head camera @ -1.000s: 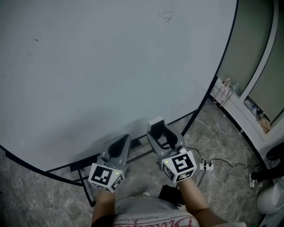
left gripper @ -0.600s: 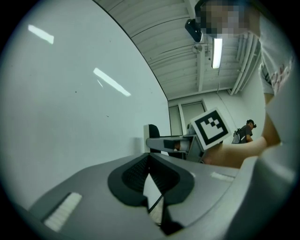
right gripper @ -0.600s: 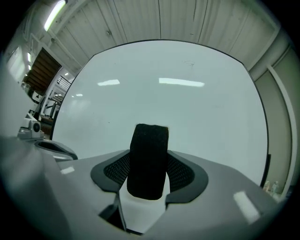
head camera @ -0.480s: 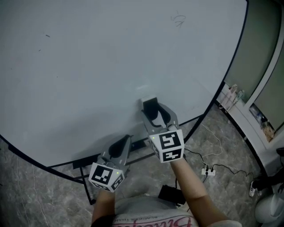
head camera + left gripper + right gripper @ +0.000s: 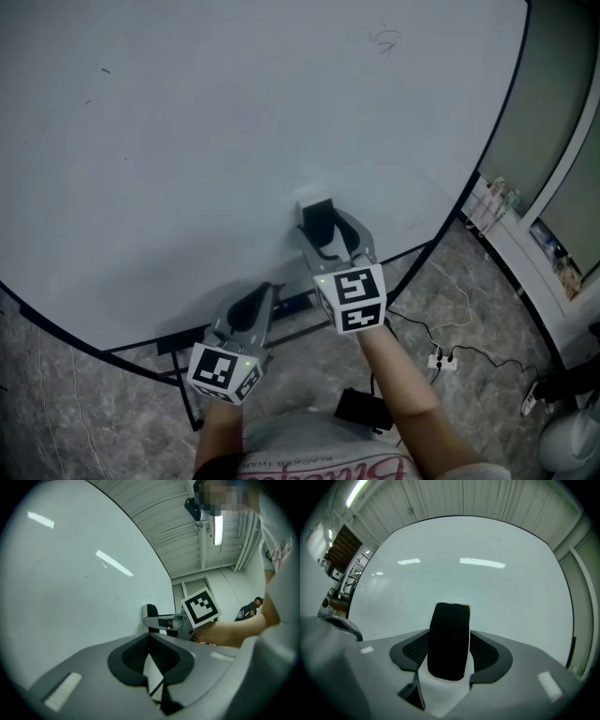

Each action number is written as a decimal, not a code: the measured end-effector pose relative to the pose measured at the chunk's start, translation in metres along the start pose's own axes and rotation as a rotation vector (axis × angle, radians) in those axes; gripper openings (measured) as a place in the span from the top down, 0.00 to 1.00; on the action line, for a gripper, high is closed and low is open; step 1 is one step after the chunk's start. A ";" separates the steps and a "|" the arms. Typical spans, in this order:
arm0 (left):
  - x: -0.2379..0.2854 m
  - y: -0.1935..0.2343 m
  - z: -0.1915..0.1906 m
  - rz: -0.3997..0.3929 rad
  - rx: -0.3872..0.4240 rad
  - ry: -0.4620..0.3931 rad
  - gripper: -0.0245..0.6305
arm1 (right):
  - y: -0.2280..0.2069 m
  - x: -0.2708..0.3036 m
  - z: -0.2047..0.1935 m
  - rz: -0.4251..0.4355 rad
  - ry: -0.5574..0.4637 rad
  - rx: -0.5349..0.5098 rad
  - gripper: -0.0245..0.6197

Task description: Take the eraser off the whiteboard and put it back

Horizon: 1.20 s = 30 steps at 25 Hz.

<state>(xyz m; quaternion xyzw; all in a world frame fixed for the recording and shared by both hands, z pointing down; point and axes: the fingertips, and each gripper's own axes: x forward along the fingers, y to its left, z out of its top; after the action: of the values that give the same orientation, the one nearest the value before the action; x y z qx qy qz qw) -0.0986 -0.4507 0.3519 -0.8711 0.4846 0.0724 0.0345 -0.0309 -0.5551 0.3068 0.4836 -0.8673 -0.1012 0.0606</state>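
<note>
The black eraser (image 5: 316, 208) stands on end against the big whiteboard (image 5: 216, 122), low and right of middle. My right gripper (image 5: 330, 223) points level at the board. The eraser (image 5: 449, 639) fills the gap between its pads, which are close against its sides while the jaws are opening. My left gripper (image 5: 261, 292) hangs lower and to the left, below the board's bottom edge, shut and empty. In the left gripper view its tips (image 5: 149, 641) meet, and beyond them show the right gripper (image 5: 161, 620) and the eraser (image 5: 151, 616).
A small scribble (image 5: 384, 39) marks the board's upper right. The board's black stand (image 5: 178, 342) runs under its lower edge. On the stone floor lie a power strip with cables (image 5: 441, 358) and a dark object (image 5: 361, 411). A window ledge (image 5: 497, 202) runs at right.
The right gripper has carried the eraser up and forward from below the board's edge onto the board's face. The left gripper has stayed where it was.
</note>
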 end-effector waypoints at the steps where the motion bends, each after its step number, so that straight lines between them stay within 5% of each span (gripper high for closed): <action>1: -0.001 -0.001 0.000 -0.001 0.001 0.000 0.96 | -0.001 0.000 -0.001 0.003 0.000 0.019 0.55; 10: -0.022 -0.013 -0.007 -0.045 -0.028 0.025 0.96 | -0.002 -0.045 -0.019 -0.065 0.007 0.121 0.49; 13: -0.032 -0.029 -0.017 -0.081 -0.045 0.051 0.96 | 0.010 -0.080 -0.023 -0.081 -0.026 0.189 0.65; 16: -0.041 -0.041 -0.022 -0.100 -0.057 0.060 0.96 | 0.024 -0.114 -0.030 -0.090 -0.051 0.254 0.94; 22: -0.051 -0.065 -0.015 -0.114 -0.052 0.043 0.96 | 0.056 -0.159 -0.038 -0.026 -0.023 0.180 0.96; 30: -0.087 -0.127 -0.012 -0.086 -0.039 0.045 0.96 | 0.093 -0.243 -0.058 0.091 0.024 0.235 0.96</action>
<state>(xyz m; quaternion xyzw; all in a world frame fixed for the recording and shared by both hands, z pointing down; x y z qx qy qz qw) -0.0347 -0.3122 0.3762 -0.8929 0.4460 0.0607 0.0097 0.0317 -0.3076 0.3834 0.4486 -0.8935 0.0098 0.0184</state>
